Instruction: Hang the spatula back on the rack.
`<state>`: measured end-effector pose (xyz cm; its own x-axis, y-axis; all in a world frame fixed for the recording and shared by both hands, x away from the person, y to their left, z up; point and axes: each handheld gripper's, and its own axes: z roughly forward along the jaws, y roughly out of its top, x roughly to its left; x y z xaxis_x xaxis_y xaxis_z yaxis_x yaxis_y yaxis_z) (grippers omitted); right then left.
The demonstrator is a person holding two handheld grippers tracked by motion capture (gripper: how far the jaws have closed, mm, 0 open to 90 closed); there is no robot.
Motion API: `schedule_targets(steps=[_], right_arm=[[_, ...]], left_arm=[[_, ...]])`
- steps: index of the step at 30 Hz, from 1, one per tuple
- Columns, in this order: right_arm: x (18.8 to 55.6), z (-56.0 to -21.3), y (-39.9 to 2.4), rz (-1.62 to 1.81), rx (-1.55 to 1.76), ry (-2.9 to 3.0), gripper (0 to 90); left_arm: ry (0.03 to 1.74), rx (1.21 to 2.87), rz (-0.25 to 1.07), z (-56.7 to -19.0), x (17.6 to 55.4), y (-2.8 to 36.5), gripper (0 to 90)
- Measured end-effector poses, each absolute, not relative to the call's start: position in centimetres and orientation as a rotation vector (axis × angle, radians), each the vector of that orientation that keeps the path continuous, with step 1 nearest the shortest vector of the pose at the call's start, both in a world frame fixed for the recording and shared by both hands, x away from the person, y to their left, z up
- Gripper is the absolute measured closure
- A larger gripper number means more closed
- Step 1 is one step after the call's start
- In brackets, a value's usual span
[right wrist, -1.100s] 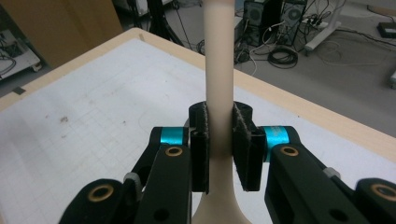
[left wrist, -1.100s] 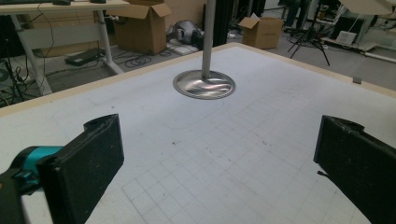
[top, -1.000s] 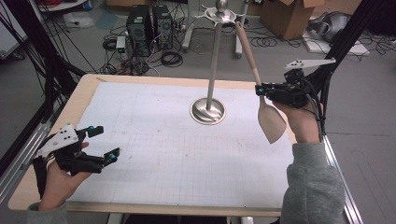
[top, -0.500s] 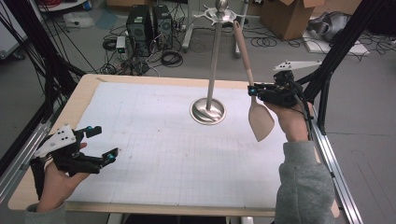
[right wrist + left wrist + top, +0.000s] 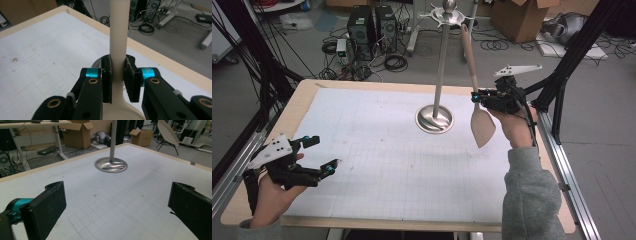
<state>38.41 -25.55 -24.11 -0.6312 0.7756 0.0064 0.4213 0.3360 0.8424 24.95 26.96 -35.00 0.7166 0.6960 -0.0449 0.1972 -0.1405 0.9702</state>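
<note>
Above the white gridded table mat (image 5: 377,150) our right gripper (image 5: 476,96) — clamped on the beige spatula (image 5: 482,127) — must hook it onto the steel stand (image 5: 441,65), left gripper (image 5: 323,155) gaping idle.

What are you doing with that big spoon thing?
A person holds a gripper in each hand at a table. The right gripper is shut on the handle of a beige spatula, holding it upright with the blade hanging down, above the table and beside the metal stand. The handle's top reaches up near the stand's hooks. The left gripper waits open and empty near the table's front left corner.
</note>
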Motion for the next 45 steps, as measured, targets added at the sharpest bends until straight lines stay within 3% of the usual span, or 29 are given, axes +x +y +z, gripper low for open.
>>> schedule_targets(steps=[45], right_arm=[[43.1, -26.8, -21.6, 1.260, 1.066, 2.181, 78.4]], left_arm=[[0.774, 1.672, 0.539, -35.2, 23.4, 29.1, 2.0]])
